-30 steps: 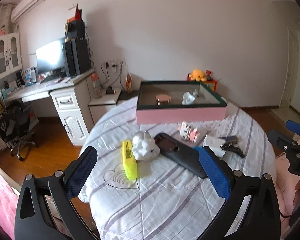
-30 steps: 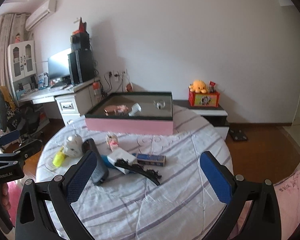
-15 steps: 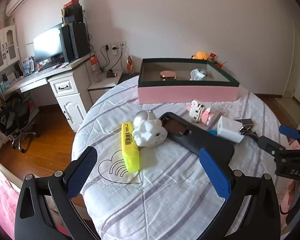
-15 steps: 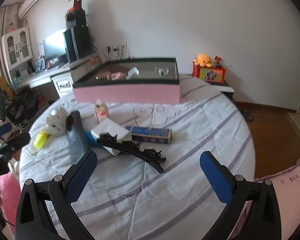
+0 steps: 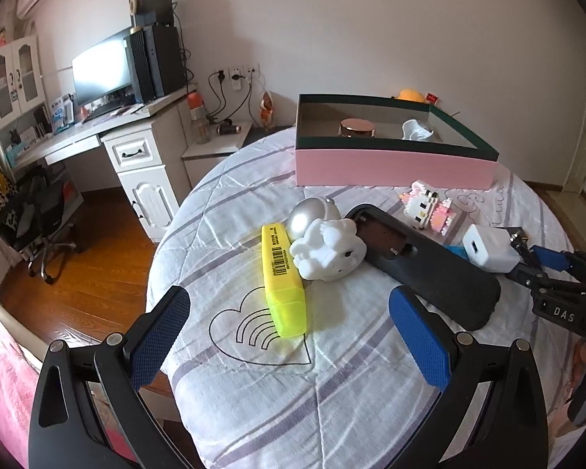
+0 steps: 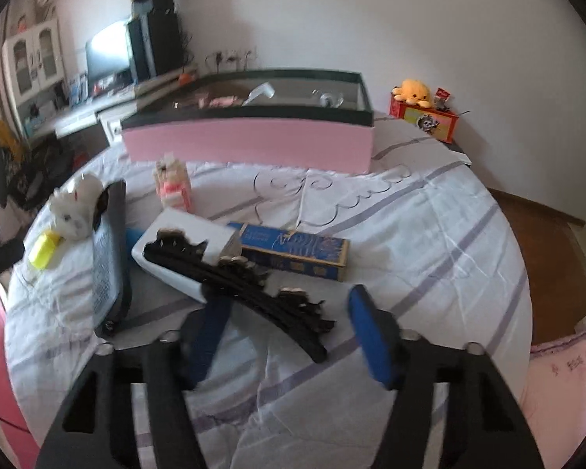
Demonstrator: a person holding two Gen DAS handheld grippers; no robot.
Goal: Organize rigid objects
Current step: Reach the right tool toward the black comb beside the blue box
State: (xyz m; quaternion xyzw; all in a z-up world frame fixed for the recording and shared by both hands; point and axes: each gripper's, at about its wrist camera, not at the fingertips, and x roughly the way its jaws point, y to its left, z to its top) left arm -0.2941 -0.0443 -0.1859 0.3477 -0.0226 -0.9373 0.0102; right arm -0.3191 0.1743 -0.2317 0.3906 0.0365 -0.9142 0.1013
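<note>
Both tongs are spread apart and empty: right tongs straddle the black hair clip, left tongs hover by the yellow highlighter. Most stuff's unsorted on the surface; only a few bits sit in the pink box. Only the right view shows the blue carton.

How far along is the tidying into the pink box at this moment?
Early. The pink box already holds a few items, including a round copper-lidded jar. Nothing is in hand: the right gripper is open around the black hair clip, and the left gripper is open near the yellow highlighter. The white figurine, black case, block toy, white charger and blue box remain out.
</note>
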